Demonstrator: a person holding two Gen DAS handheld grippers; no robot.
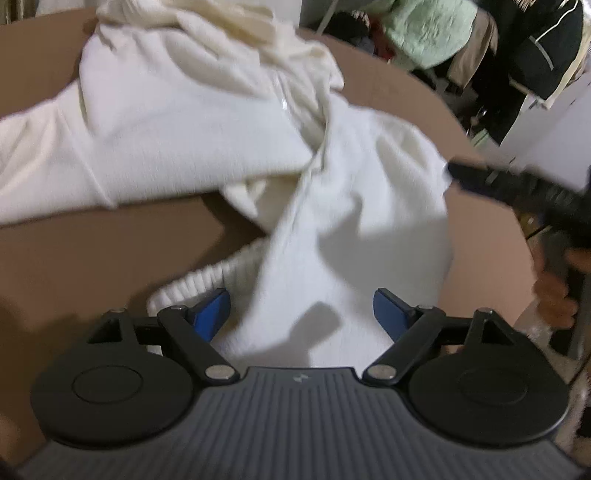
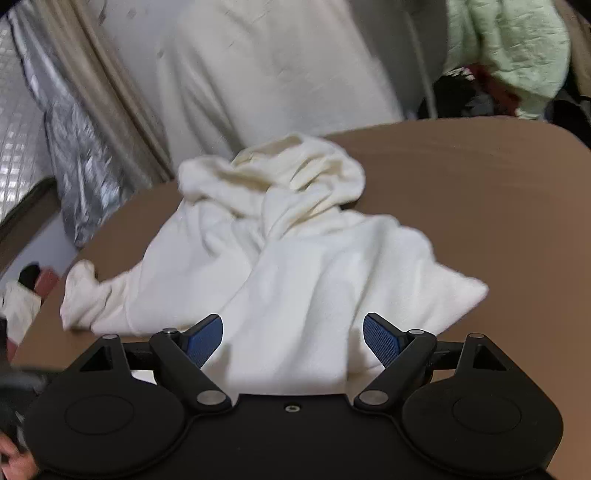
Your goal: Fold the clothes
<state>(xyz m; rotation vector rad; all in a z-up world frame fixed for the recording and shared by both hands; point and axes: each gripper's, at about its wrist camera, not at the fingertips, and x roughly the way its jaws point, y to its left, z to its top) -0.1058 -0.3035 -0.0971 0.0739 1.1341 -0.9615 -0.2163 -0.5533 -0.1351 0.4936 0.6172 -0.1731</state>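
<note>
The left gripper [image 1: 301, 308] is held with its blue pads [image 1: 212, 310] spread wide apart, nothing clamped between them, and white cloth is seen passing under the gap. The right gripper [image 2: 293, 338] is likewise held apart and empty, poised just above the near edge of the same cloth; in the left wrist view it is seen entering at about 3 o'clock, blurred. The task's thing, a cream-white hooded sweater [image 2: 280, 258], is spread in a rumpled heap on the brown table [image 2: 480, 192]. No neat fold is shown: the body is twisted, the hood [image 2: 295, 166] is bunched at 12 o'clock in the right wrist view, and one sleeve [image 2: 96, 295] is trailed out toward 9 o'clock. A ribbed cuff or hem [image 1: 192, 280] is seen at about 8 o'clock of the left pads. The long axis is judged to run from 6 toward 12 o'clock in the right wrist view, hood end away. Flattening, sleeve tucking and folding are judged to remain. Other garments [image 1: 424, 33] are piled beyond the table.
</note>
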